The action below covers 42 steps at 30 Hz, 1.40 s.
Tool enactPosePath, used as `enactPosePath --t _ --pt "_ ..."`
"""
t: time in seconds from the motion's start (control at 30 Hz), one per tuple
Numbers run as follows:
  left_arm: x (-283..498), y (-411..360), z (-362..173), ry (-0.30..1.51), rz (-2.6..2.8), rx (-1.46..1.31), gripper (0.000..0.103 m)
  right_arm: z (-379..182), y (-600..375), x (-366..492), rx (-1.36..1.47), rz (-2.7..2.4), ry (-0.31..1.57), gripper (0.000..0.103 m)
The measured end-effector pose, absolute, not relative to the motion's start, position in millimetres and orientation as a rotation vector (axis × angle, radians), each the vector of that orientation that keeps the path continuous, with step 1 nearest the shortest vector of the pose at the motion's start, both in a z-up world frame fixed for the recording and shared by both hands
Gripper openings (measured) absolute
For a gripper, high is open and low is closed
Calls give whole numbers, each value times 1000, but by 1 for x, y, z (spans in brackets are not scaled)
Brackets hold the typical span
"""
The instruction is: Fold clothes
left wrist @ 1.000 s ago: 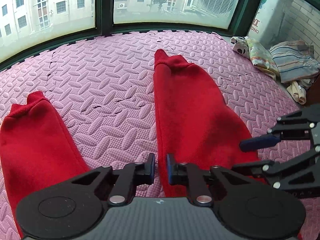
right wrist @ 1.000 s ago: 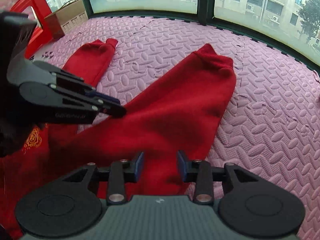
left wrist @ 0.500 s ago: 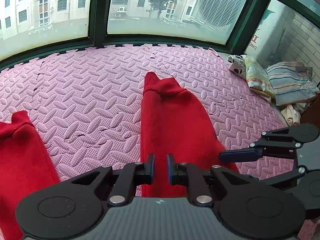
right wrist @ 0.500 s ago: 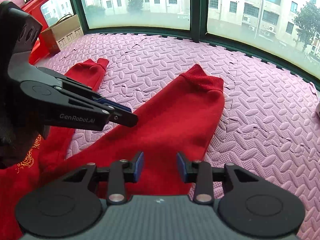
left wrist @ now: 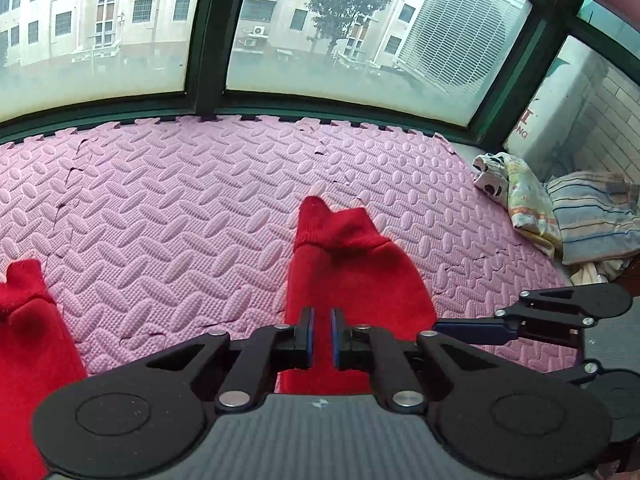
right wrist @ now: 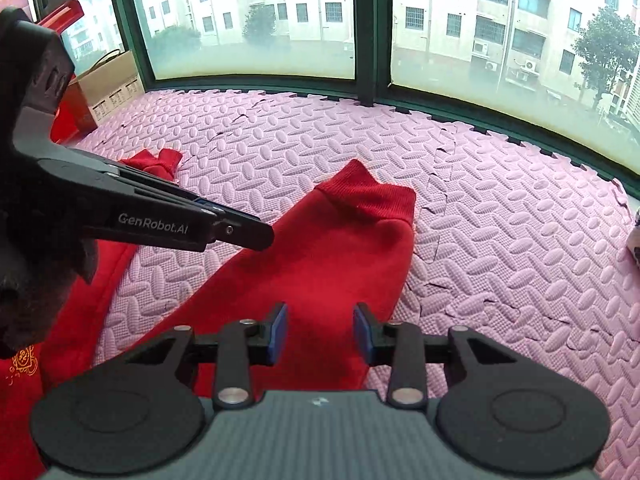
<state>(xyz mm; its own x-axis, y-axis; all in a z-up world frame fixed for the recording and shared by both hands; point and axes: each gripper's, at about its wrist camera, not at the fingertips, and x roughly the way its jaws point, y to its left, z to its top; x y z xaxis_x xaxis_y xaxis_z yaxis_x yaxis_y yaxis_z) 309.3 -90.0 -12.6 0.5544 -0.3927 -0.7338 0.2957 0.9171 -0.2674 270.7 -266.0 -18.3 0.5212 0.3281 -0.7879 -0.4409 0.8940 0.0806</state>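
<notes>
Red sweatshirt (right wrist: 320, 264) lies spread on the pink foam mat (right wrist: 500, 248), both sleeves splayed toward the window; no fold visible yet, probably early. Left tool (left wrist: 321, 334) nearly together, seemingly gripping nothing; right tool (right wrist: 320, 330) apart above the sleeve.

Right gripper (right wrist: 320, 330) sits near centre, jaws parted with a clear gap, over the near part of a red sleeve (right wrist: 320, 248) lying flat on the pink foam mat (right wrist: 500, 240). Left gripper (right wrist: 256, 236) enters from the left. A second sleeve cuff (right wrist: 160, 162) lies far left, cardboard box (right wrist: 108, 88) beyond
</notes>
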Motion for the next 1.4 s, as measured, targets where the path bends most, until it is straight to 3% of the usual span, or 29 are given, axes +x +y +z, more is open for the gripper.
enactPosePath --t 0.2,0.4,0.47,0.63,0.97,1.13,1.3,1.4 --pt "338 -94 -31 947 -349 -118 10 -26 -270 279 -126 442 936 36" --pt "319 -75 -7 917 -371 -133 11 -7 -264 251 -160 494 922 42" --pt "305 -62 6 902 -374 -136 11 -6 -261 240 -173 511 923 43" --pt "252 -13 31 883 -325 -140 23 -6 -247 197 -216 544 935 45" --pt "118 49 8 962 -199 -163 22 6 -222 133 -221 581 912 45" --pt "71 64 7 916 -81 -167 22 17 -205 107 -231 624 895 45" --pt "52 67 8 911 -34 -193 32 18 -179 77 -238 701 904 45" --pt "50 66 2 929 -27 -206 32 18 -163 63 -248 747 904 45"
